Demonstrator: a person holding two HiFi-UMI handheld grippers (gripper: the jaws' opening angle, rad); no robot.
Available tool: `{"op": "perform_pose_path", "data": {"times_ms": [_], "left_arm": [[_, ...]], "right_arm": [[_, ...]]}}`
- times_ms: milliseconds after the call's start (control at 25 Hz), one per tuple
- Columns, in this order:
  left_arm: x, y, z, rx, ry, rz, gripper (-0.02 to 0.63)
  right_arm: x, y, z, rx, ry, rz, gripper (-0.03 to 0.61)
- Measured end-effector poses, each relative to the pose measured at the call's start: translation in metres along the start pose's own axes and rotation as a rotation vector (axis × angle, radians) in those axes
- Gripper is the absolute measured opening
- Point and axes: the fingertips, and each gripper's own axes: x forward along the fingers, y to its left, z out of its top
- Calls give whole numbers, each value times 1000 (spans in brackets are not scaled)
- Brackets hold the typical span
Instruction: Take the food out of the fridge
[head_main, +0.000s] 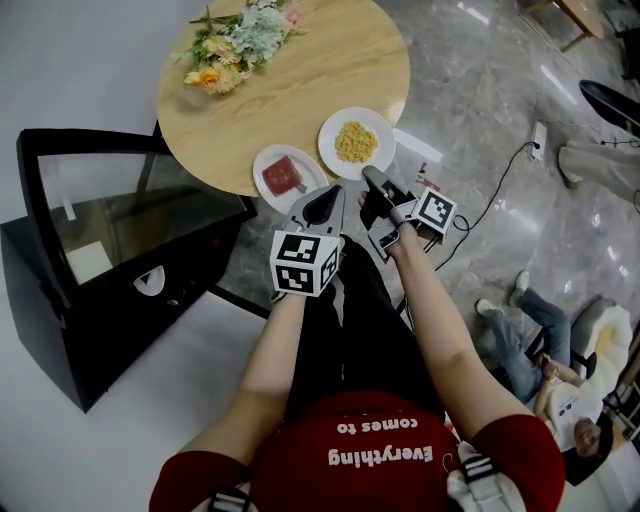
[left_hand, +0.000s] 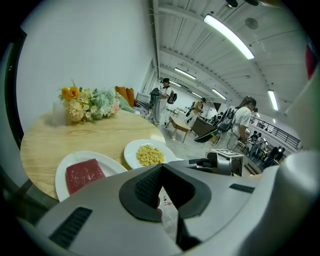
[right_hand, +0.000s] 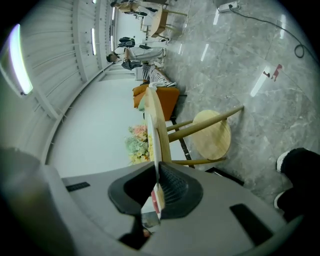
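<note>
On the round wooden table (head_main: 300, 80) stand two white plates, one with a red slab of meat (head_main: 283, 175) and one with yellow noodles (head_main: 355, 142). The same meat (left_hand: 84, 174) and noodles (left_hand: 149, 154) show in the left gripper view, just beyond the jaws. My left gripper (head_main: 328, 196) is shut and empty, its tip at the table's near edge by the meat plate. Beside it, the right gripper (head_main: 372, 178) is shut with nothing in it, just below the noodle plate. The black glass-door fridge (head_main: 100, 300) sits on the floor to the left.
A bunch of flowers (head_main: 235, 40) lies at the table's far side. White paper (head_main: 415, 150) lies on the floor by the table. A cable and power strip (head_main: 537, 140) run across the stone floor at the right. A person (head_main: 540, 350) sits on the floor.
</note>
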Motion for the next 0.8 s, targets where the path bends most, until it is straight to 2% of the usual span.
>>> {"op": "perform_pose_path", "data": {"times_ms": [200,240,280,360,640,680,720,800], "left_arm": [[5,-2,-2,-6,16,-5,-1],[7,-3,-3,-7,20,-5,-2],[8,-3,-4,-9,23,-6,-2],[9,-3,-5,-11,26,-7,-2],[11,2,-4,-14,30,-18,-2],[11,0,-4,-8,31,-28,-2],[11,-2,-3,-4,29,-35,-2],[12,-4,-1,1,23,-37,-1]], "right_arm": [[5,8,-5,-78,56,25,31],[6,11,-7,-86,74,42,65],[8,13,-10,-89,93,58,127],[10,18,-15,-90,122,78,165],[-8,15,-32,-103,176,64,176],[-14,12,-34,-115,190,48,148],[-21,8,-36,-126,203,34,13],[-32,9,-40,-143,231,40,11]]}}
